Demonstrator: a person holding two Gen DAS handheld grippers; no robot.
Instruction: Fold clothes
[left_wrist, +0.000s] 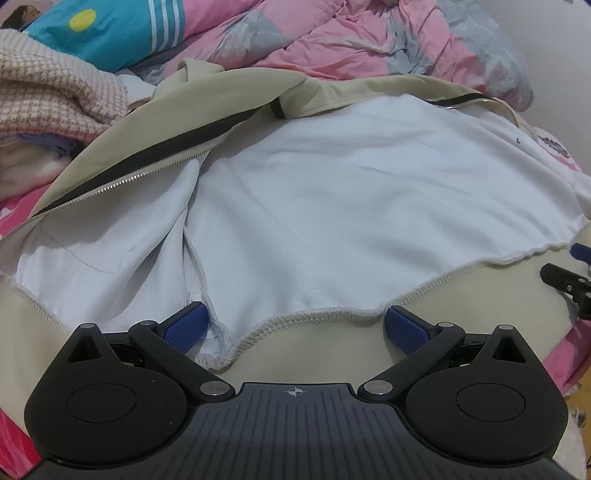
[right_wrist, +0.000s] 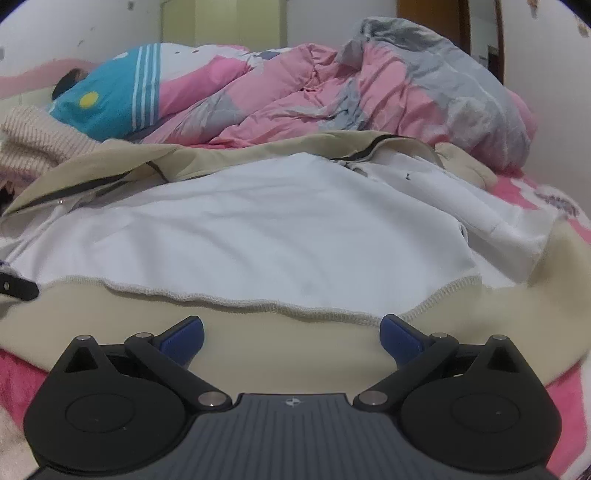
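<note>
From the left wrist, the left gripper (left_wrist: 295, 328) has its jaws wide apart and clamped on nothing. The beige jacket (left_wrist: 236, 107) lies open on the bed just ahead of them, white lining up, its stitched hem between the blue pads (left_wrist: 184, 326). Its zipper (left_wrist: 122, 177) runs away to the upper left, towards a houndstooth knit (left_wrist: 48, 96).

From the right wrist, the right gripper (right_wrist: 291, 334) also stands fully spread and empty, over the jacket's (right_wrist: 258, 221) beige hem band. A pink quilt (right_wrist: 332, 96) is heaped beyond.
</note>
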